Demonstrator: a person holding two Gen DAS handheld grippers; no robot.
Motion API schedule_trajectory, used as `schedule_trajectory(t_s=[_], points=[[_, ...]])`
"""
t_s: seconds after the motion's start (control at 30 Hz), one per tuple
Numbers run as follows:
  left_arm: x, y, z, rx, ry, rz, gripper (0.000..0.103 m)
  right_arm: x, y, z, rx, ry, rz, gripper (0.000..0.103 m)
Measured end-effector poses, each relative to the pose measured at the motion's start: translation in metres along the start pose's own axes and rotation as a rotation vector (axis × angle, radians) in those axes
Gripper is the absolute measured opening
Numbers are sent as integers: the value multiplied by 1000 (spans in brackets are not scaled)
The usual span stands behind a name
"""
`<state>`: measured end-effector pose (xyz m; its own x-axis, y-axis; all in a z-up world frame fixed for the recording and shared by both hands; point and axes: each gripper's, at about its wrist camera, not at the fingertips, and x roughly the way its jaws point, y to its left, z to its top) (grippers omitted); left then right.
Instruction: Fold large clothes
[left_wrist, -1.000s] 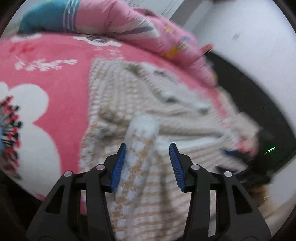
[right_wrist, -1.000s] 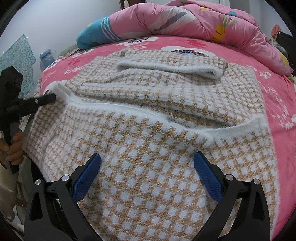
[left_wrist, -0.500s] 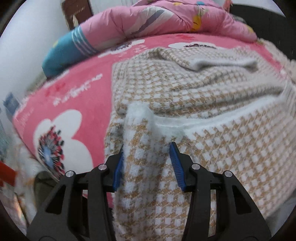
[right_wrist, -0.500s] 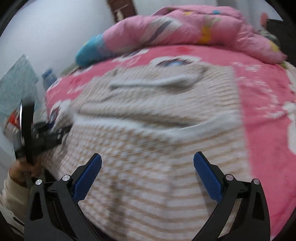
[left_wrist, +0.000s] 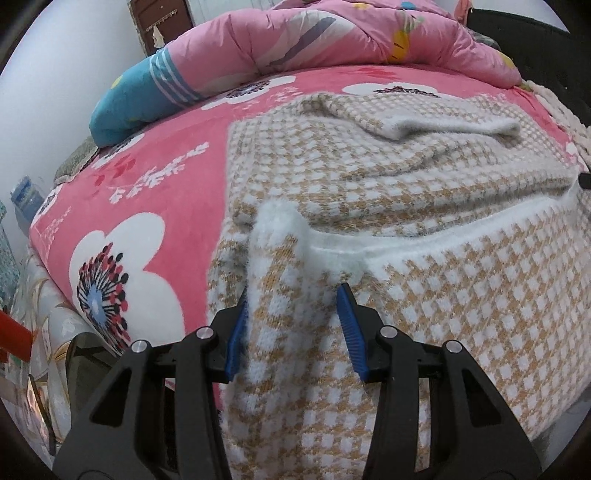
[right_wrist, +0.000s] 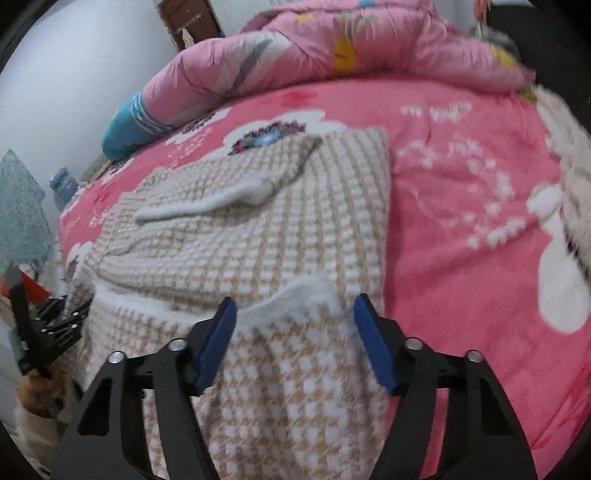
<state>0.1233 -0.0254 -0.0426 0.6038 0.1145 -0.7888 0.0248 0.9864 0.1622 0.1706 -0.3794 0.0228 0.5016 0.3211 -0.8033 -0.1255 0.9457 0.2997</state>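
Your right view is smeared with motion blur, so the sweater's check pattern and the bedspread's print run soft. The sweater's lower part drops out of both views behind your grippers. You can't tell whether the right gripper actually pinches the hem. Your left hand is cut by the frame edge.

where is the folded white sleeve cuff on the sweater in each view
Left wrist: sleeve cuff at upper right, lying across the checked sweater.
Right wrist: sleeve cuff at centre left, on the sweater's far half.
Shared landmark: the blue end of the pink quilt, beyond the sweater.
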Motion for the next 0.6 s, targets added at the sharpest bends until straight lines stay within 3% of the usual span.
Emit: schedule_trajectory(t_s=[0.3,0.6], points=[[1,0,0,2,-2,-1,44,-32,-2,-28,17,45,148,52],[2,1,1,1,1,-1,44,0,-3,-17,-5,104,80,47]])
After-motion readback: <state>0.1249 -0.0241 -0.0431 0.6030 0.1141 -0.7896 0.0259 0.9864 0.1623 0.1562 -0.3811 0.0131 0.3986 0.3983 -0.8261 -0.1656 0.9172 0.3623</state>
